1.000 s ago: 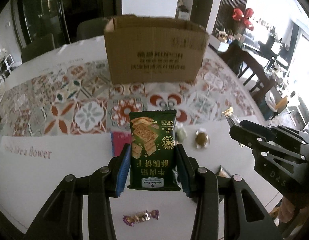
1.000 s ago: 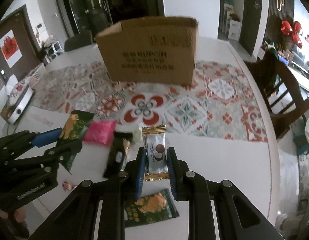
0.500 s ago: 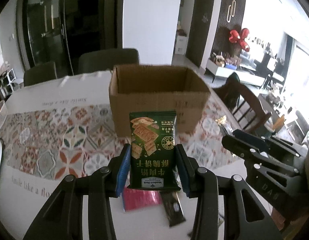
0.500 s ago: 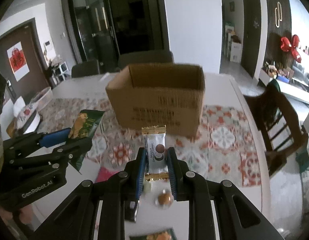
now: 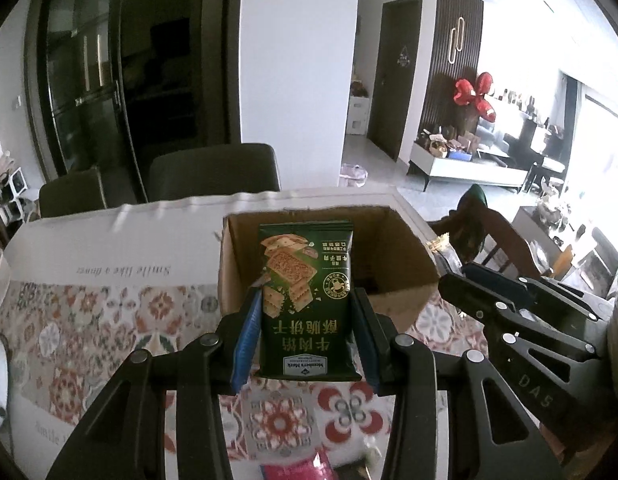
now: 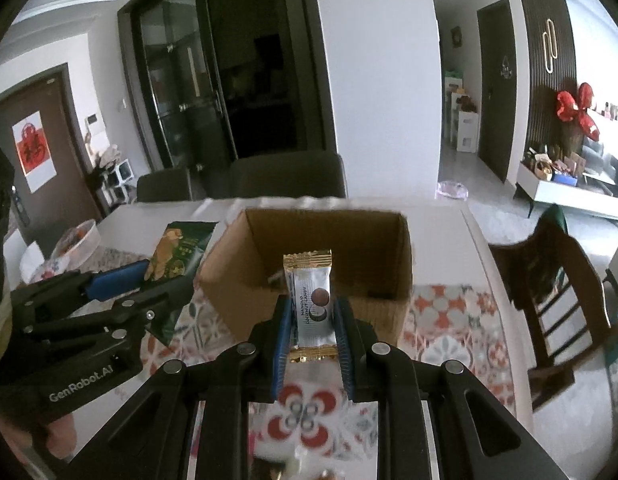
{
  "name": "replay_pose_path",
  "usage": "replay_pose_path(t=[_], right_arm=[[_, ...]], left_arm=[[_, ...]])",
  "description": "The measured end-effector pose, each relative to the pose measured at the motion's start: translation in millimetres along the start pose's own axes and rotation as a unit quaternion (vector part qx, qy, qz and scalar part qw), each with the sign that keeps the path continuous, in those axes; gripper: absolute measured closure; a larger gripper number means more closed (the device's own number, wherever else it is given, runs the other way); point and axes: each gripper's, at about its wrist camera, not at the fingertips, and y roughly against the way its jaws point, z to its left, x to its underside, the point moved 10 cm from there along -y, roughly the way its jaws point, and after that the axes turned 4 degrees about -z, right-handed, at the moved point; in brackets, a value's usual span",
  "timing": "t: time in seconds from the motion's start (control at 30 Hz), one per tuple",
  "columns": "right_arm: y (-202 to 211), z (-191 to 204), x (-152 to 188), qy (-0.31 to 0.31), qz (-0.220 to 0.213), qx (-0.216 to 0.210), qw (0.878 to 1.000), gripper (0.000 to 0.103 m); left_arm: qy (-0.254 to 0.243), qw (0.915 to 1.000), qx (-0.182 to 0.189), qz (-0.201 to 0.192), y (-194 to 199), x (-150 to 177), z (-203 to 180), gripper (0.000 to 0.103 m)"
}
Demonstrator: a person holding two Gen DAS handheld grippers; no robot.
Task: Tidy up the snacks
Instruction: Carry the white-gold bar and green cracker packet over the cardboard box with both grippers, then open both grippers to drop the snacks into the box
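While your left gripper (image 5: 307,334) clamps the green cracker pack (image 5: 306,300) between its blue pads, the pack stands upright, its top in front of the open box (image 5: 409,252) on the patterned table (image 5: 109,312). Your right gripper (image 6: 312,344) is clenched on the white bar (image 6: 311,306) with gold ends, also upright between the pads, its top overlapping the box's opening. The box sits just beyond both sets of fingertips. A pink wrapper (image 5: 297,470) lies on the table below your left gripper
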Motion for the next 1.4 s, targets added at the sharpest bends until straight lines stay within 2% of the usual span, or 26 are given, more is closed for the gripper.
replay_pose_path(t=[0.3,0.5,0.63,0.7,0.73,0.77,0.8,0.83,0.87,1.0,1.07,1.2,1.4], right_arm=[[-43,-4,-25,0.013,0.011,0.006,1.000,0.080],[-74,-12,-31,0.013,0.031,0.008,0.999,0.080],[-92,-16,-30,0.013,0.045,0.012,0.999,0.080],[-98,-21,-28,0.010,0.053,0.017,0.998,0.080],[-100,-22,-26,0.008,0.057,0.020,0.998,0.078],[-100,-25,-25,0.004,0.061,0.023,0.998,0.071],[-101,-28,-24,-0.001,0.062,0.026,0.998,0.066],[-100,-30,-24,-0.004,0.060,0.030,0.998,0.053],[-97,-33,-23,-0.006,0.056,0.039,0.998,0.045],[-82,-37,-22,-0.003,0.048,0.059,0.997,0.042],[-72,-38,-20,-0.001,0.045,0.074,0.996,0.022],[-48,-33,-18,0.005,0.028,0.082,0.996,0.021],[-20,-20,1,-0.012,0.043,0.053,0.998,0.021]], left_arm=[[0.009,0.9998,0.006,0.019,-43,-25,9,0.060],[0.020,0.9982,0.019,0.053,-80,-23,11,0.060],[0.022,0.9974,0.009,0.068,-98,-19,18,0.059],[0.025,0.9969,0.007,0.075,-101,-16,20,0.048],[0.026,0.9968,0.007,0.075,-101,-15,21,0.042],[0.026,0.9971,0.004,0.072,-99,-15,23,0.035],[0.023,0.9975,0.002,0.067,-97,-16,24,0.035],[0.019,0.9978,-0.001,0.063,-95,-16,24,0.035],[0.013,0.9980,-0.005,0.062,-93,-16,25,0.034],[0.010,0.9987,-0.007,0.050,-74,-17,27,0.030],[0.008,0.9991,-0.008,0.040,-61,-16,28,0.028],[-0.009,0.9995,-0.009,0.028,-35,-10,25,0.027],[-0.041,0.9988,-0.001,0.028,-1,12,18,0.026]])
